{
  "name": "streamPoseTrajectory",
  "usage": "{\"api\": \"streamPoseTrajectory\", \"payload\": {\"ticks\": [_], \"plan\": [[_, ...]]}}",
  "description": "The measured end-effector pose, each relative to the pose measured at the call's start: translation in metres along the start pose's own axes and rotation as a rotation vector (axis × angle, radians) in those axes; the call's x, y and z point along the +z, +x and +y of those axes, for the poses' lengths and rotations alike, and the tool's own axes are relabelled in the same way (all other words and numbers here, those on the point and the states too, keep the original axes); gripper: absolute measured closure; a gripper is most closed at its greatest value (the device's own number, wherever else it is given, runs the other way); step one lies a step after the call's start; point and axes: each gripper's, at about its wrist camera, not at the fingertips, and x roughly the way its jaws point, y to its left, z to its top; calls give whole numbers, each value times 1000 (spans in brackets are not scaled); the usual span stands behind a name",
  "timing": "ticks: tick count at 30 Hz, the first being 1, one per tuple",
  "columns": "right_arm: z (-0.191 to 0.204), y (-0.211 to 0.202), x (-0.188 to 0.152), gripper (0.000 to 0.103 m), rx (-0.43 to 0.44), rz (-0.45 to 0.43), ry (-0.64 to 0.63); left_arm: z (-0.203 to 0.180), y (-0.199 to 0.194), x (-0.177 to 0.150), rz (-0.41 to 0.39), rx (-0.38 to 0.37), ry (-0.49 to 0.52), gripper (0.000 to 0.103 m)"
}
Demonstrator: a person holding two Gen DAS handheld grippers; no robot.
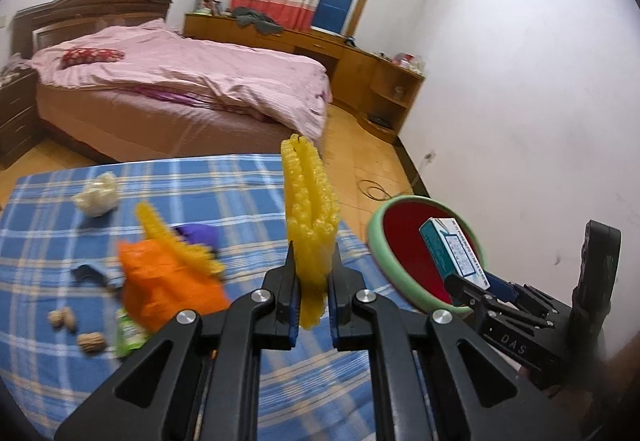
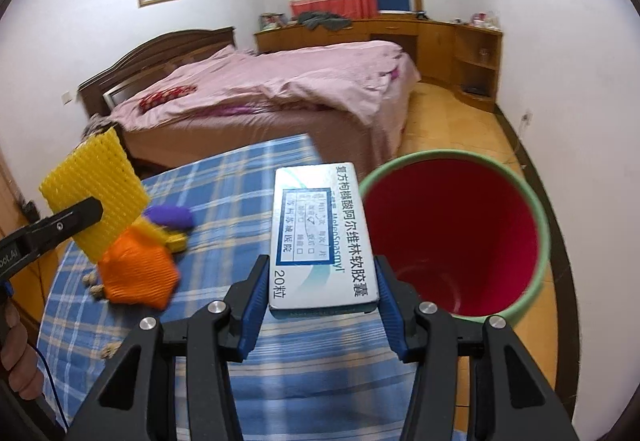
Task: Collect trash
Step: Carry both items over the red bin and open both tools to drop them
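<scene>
The right claw [image 2: 322,295], clenched on the medicine box [image 2: 323,237], has the red bin [image 2: 452,237] just ahead-right, nearer than the left claw [image 1: 313,283] gripping upright yellow foam netting [image 1: 310,209].

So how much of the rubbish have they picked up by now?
Nothing shows in the red bin yet; its visible inside looks bare. In hand: the right gripper clamps a medicine box beside the bin, and the left gripper clamps yellow foam netting. Left on the blue checked cloth: an orange bag, a white wad, a purple scrap and nut shells.
</scene>
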Motion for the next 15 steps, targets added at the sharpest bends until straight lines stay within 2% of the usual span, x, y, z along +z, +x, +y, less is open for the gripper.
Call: {"api": "streamPoseTrajectory", "payload": {"ticks": [15], "plan": [[-105,19,1,50,-94,17,156,-85,101,4,122,-109,138,93]]}}
